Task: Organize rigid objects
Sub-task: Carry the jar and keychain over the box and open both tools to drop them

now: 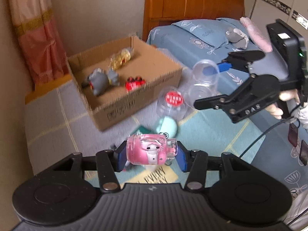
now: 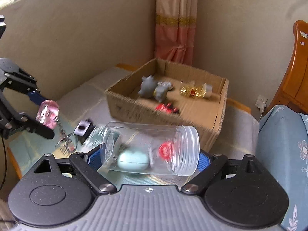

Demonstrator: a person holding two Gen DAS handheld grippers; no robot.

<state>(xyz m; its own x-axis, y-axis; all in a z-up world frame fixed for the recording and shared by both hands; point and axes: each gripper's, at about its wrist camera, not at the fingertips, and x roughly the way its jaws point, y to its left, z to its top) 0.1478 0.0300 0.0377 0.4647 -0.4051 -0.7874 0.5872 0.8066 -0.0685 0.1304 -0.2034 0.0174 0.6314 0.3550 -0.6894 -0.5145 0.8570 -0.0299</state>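
The cardboard box point(image 1: 123, 80) already holds 2 grey figures, a gold item and a red toy. The left gripper point(image 1: 152, 154) fingers pinch a pink keychain charm point(image 1: 148, 151); the right gripper point(image 2: 150, 157), wide-spread, clamps a clear jar point(image 2: 152, 148). Both are carried above the mat, unboxed; a mint toy point(image 1: 167, 127) remains.

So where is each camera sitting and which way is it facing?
Left wrist: on the left gripper, looking down along its fingers at the pink toy it grips, the box beyond; right gripper and a hand show.
Right wrist: on the right gripper, which holds the jar, facing the box; left gripper at left.
Shared: box, jar, toy.
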